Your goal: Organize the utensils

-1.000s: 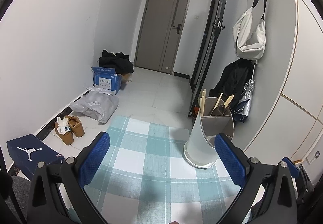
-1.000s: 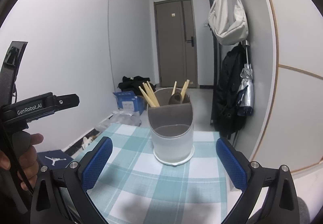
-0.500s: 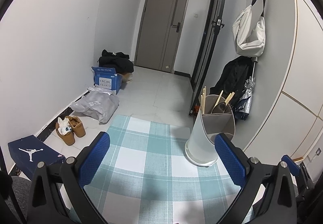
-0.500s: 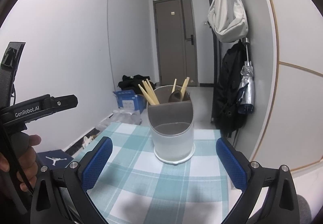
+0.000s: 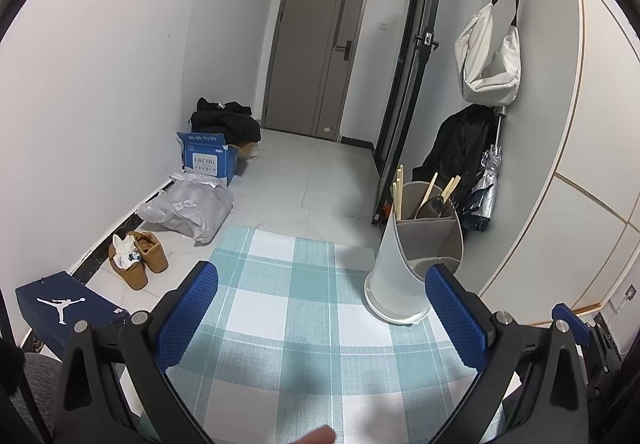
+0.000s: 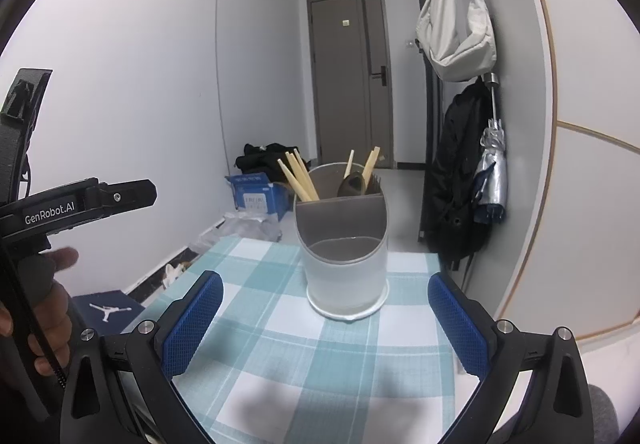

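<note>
I hold both the left gripper (image 5: 320, 308) and right gripper (image 6: 322, 310) wide, empty. The utensil holder (image 6: 344, 244) stands just beyond the right one; a careless reach could topple it off the checked cloth (image 6: 280, 356).

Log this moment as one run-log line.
left claw: open, empty | right claw: open, empty | utensil holder: upright on checked cloth, utensils inside
</note>
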Demonstrator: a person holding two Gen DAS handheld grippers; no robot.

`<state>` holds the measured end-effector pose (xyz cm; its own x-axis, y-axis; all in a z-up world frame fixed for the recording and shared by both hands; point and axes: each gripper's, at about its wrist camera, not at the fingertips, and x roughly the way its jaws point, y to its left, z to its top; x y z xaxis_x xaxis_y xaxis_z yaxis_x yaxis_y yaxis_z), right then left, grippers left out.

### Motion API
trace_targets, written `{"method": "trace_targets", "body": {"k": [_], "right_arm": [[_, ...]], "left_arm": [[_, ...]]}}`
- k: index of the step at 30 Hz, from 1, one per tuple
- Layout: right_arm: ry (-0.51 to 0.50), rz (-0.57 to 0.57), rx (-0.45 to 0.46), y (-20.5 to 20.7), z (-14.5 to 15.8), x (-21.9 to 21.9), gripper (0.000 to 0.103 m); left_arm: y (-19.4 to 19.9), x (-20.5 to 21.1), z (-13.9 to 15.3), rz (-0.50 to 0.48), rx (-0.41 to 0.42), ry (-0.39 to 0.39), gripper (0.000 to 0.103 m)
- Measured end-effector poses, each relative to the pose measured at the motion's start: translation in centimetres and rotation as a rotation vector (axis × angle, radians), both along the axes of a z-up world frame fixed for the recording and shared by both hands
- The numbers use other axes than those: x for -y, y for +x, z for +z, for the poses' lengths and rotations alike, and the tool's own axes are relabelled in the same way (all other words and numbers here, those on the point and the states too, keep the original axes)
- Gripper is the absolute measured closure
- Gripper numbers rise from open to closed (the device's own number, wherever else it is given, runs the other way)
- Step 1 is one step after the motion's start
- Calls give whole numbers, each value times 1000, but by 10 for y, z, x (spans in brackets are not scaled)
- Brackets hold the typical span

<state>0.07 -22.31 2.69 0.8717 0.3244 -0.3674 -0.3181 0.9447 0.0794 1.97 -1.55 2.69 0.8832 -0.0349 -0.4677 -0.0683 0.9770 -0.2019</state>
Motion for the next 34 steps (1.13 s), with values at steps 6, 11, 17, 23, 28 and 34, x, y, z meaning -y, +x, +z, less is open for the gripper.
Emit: {"method": "trace_targets", "body": {"k": [6,11,17,23,28,34], "right_arm": [[2,0,5,-1,0,0,0],[7,-3,4,-1,0,2,0],[6,-1,-2,-1,-1,2,0],[7,-2,-11,0,-2,2,0],[8,-3,-23,3,-4,2,0],[3,1,-38,6,-8,0,0]], "left_arm": [[-5,1,3,10,36,17,1],[-5,-1,3,16,29,9,1],[-3,0,2,15,24,12,1],[-5,1,3,11,37,16,1],[-3,-1,3,11,17,5,1],[-5,-1,5,34,45,12,1]]}}
